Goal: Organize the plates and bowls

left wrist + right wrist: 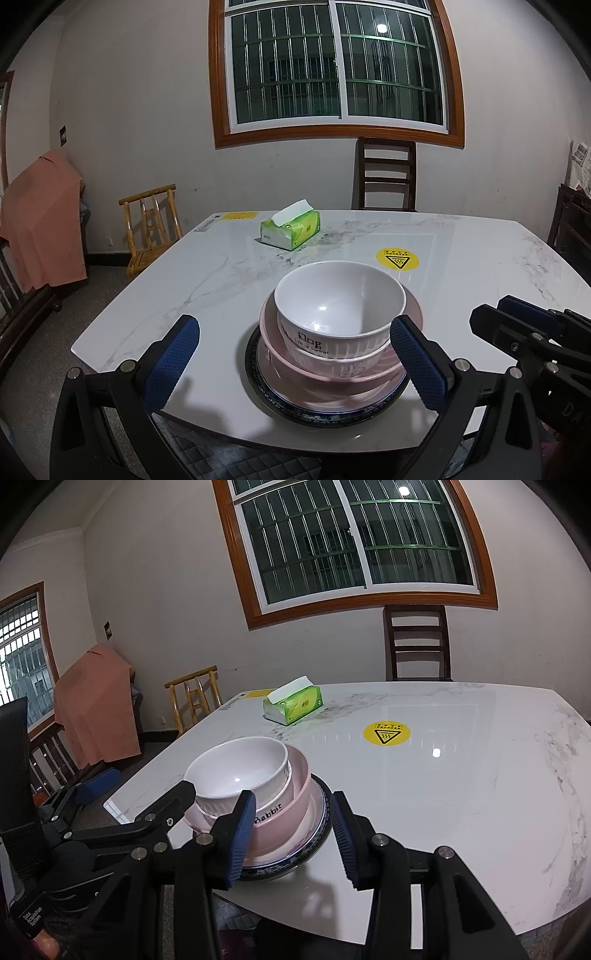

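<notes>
A stack stands near the front edge of the marble table [461, 251]: a dark blue-rimmed plate [332, 415] at the bottom, a pink plate [280, 373], a pink bowl [291, 812] marked "Rabbit", a ribbed white bowl [332, 352] and a white "Dog" bowl [340, 295] on top. My left gripper [295, 322] is wide open, its fingers either side of the stack; the right pad [417, 365] is close by the bowls. My right gripper [292, 797] is open at the stack's right side, the plate rim showing between its pads, and it stands apart from the stack in the left wrist view [517, 317].
A green tissue box [291, 230] lies at the far middle of the table, and a yellow warning sticker [397, 258] is stuck behind the stack. A dark chair [386, 173] stands at the far edge, with a bamboo chair [151, 225] and a pink cloth [40, 221] to the left.
</notes>
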